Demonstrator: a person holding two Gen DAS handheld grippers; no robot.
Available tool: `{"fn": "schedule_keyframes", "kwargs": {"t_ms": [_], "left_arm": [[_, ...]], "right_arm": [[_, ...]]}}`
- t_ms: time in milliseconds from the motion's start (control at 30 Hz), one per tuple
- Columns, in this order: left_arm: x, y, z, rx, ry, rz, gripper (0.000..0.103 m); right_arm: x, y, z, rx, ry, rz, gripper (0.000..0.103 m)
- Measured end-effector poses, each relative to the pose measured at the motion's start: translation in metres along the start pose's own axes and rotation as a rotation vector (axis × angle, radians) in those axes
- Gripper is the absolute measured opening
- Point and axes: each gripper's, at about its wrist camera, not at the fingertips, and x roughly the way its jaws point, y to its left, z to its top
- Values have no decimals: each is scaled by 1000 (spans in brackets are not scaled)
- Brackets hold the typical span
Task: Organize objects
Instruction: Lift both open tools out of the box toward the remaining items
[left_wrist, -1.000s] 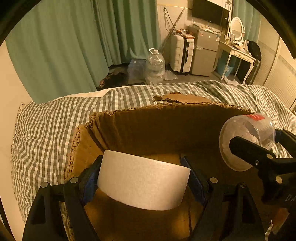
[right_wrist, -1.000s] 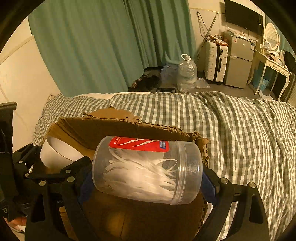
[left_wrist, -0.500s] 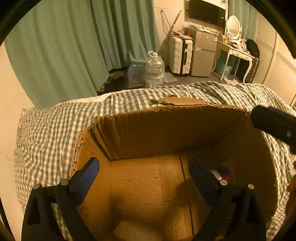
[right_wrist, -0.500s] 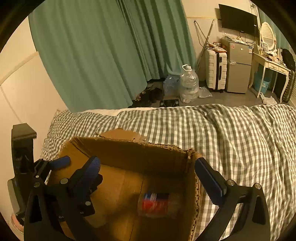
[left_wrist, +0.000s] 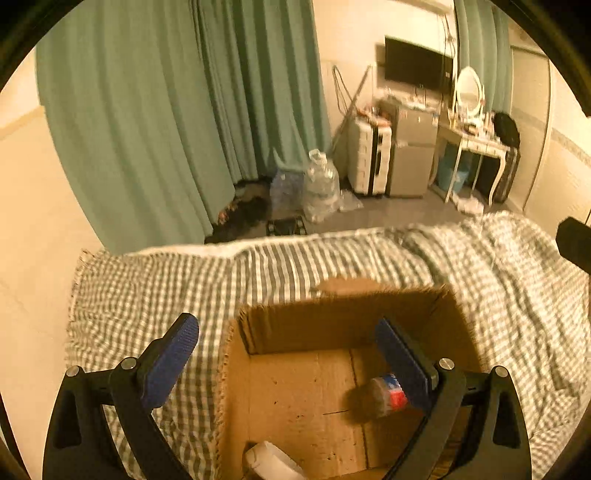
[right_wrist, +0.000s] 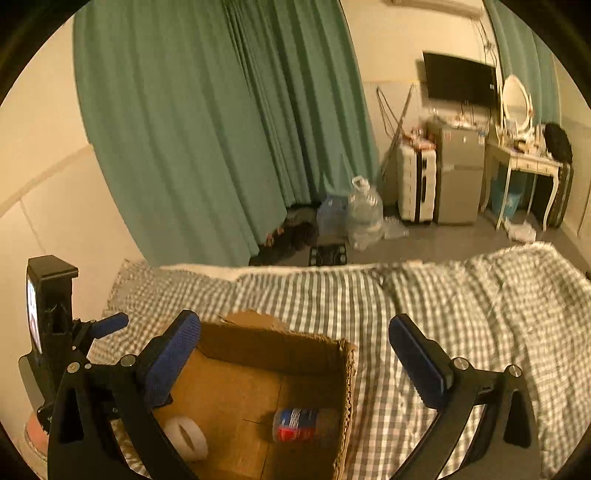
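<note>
An open cardboard box (left_wrist: 255, 384) (right_wrist: 347, 373) sits on the checked bedspread. Inside it lie a clear plastic jar with a red and blue label (left_wrist: 384, 397) (right_wrist: 299, 424) on its side and a white tape roll (left_wrist: 273, 461) (right_wrist: 184, 437). My left gripper (left_wrist: 286, 354) is open and empty, raised above the box's left side. My right gripper (right_wrist: 293, 354) is open and empty, raised above the box's right edge. The left gripper's body also shows at the left of the right wrist view (right_wrist: 55, 328).
The green-and-white checked bedspread (left_wrist: 155, 291) (right_wrist: 461, 306) spreads around the box. Beyond the bed are green curtains (right_wrist: 207, 129), large water bottles (right_wrist: 364, 214) on the floor, a suitcase (right_wrist: 415, 184), a small fridge and a dressing table (right_wrist: 524, 162).
Both grippers opened and let go: the white roll and the jar dropped into the box. Both grippers then rose and pulled back, so the box looks smaller and lower now.
</note>
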Motion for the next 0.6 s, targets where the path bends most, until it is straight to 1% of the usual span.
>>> {"fn": "schedule_keyframes", "kwargs": {"t_ms": [167, 267, 433, 600], "left_arm": [[-66, 5, 14, -29, -78, -13, 99], [-104, 3, 14, -28, -113, -21, 99], [-156, -1, -2, -17, -144, -21, 99], [-182, -2, -28, -23, -138, -14, 99]], "right_arm": [[-55, 22, 13, -45, -41, -16, 102], [-91, 34, 13, -71, -63, -30, 102], [-141, 50, 6, -88, -92, -38, 102], [-170, 62, -22, -109, -75, -53, 102]]}}
